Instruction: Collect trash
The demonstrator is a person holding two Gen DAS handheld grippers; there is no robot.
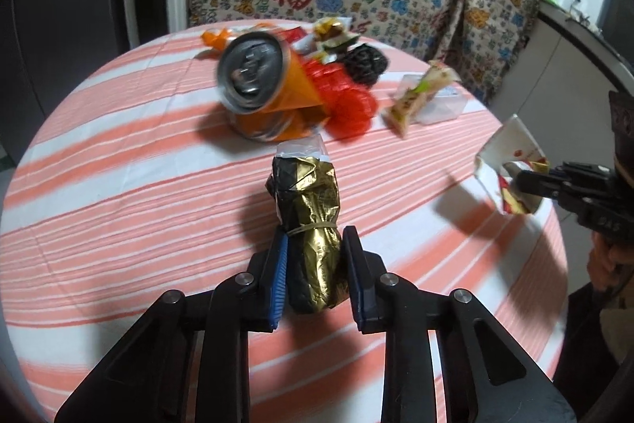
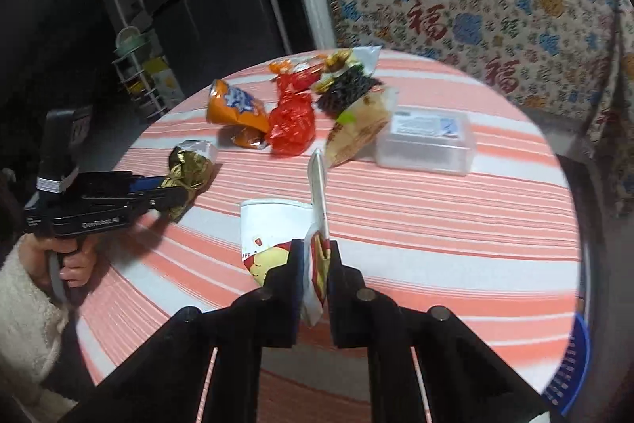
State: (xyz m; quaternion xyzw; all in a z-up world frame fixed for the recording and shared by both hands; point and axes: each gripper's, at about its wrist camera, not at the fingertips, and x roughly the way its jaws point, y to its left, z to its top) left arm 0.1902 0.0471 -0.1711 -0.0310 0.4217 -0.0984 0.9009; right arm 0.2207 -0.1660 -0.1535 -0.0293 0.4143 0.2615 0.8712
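Observation:
My left gripper (image 1: 315,244) is shut on a crumpled gold-and-black foil wrapper (image 1: 317,201) bound with a rubber band, held just above the round table's striped cloth (image 1: 138,185). The right wrist view shows the same wrapper (image 2: 186,169) in the left gripper (image 2: 174,193). A flattened white paper carton (image 2: 273,224) with red and yellow print is pinched in my right gripper (image 2: 315,252), which is shut on its edge. In the left wrist view that carton (image 1: 511,161) hangs from the right gripper (image 1: 523,181) at the table's right edge.
A pile of trash lies at the far side: an orange drink can (image 1: 253,74), a red plastic bag (image 1: 348,102), a black net ball (image 1: 364,62), a snack wrapper (image 1: 416,98), a clear plastic box (image 2: 428,141). Patterned cloth (image 2: 475,6) hangs behind. A blue basket (image 2: 570,363) sits lower right.

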